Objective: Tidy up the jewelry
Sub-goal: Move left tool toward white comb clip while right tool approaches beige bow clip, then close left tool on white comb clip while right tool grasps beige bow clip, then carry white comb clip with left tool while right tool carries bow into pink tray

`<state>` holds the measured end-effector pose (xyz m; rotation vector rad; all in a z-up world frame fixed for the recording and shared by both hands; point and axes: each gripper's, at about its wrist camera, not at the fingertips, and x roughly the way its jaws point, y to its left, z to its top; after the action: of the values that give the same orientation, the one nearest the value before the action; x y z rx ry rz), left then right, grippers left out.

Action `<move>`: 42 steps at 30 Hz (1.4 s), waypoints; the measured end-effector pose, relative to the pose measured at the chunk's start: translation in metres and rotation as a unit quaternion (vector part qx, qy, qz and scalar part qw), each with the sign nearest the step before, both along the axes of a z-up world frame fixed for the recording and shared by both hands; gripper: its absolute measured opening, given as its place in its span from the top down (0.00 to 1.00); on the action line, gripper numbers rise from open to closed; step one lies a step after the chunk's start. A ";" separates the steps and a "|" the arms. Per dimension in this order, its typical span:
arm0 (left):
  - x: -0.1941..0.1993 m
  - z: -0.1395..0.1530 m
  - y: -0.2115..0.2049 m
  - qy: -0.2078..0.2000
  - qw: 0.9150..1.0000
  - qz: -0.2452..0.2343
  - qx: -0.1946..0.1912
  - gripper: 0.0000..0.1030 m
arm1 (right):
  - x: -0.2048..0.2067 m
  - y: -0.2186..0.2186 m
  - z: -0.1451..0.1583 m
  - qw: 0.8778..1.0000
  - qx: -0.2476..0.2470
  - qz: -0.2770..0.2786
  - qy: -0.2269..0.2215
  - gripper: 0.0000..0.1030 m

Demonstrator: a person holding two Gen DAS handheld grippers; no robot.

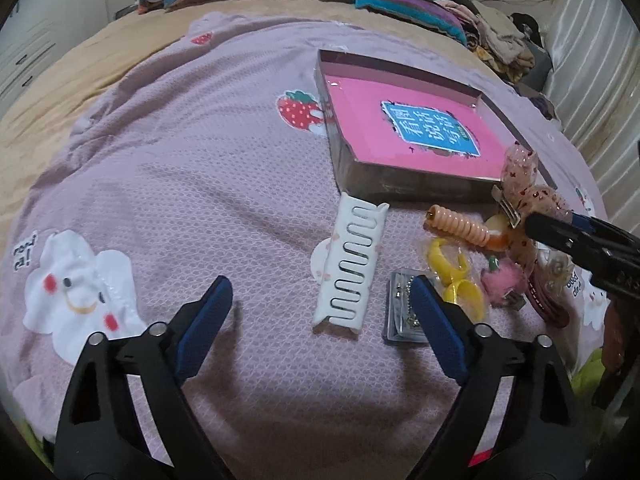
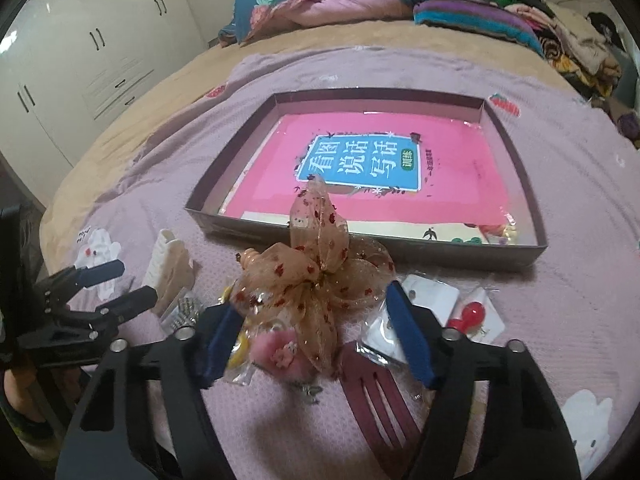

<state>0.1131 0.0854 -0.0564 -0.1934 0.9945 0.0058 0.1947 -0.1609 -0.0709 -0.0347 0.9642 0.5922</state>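
A shallow box (image 2: 532,216) with a pink book inside lies on the pink blanket; it also shows in the left wrist view (image 1: 404,182). A sheer beige bow clip (image 2: 316,272) with red spots sits between the fingers of my right gripper (image 2: 316,324), whose jaws stand wide apart around it. In the left wrist view the bow (image 1: 524,184) is at the right gripper's tip. My left gripper (image 1: 320,300) is open and empty, near a white claw clip (image 1: 352,268) and a small clear packet (image 1: 404,312).
Around the bow lie a pink fuzzy clip (image 2: 280,350), a dark red comb clip (image 2: 380,396), bagged earring cards (image 2: 436,300), a yellow piece (image 1: 456,276) and an orange spiral hair tie (image 1: 460,228). Folded quilts (image 2: 320,0) and clothes are piled at the bed's far side.
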 end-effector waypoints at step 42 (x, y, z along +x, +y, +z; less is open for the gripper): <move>0.090 0.073 -0.073 -0.066 0.994 -0.087 -0.010 0.81 | 0.028 -0.129 0.112 0.984 0.117 -0.084 -0.101 0.88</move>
<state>0.2032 0.0123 0.0162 -0.1233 0.8774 -0.1750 0.2228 -0.2901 0.0409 0.1919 0.6893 0.5308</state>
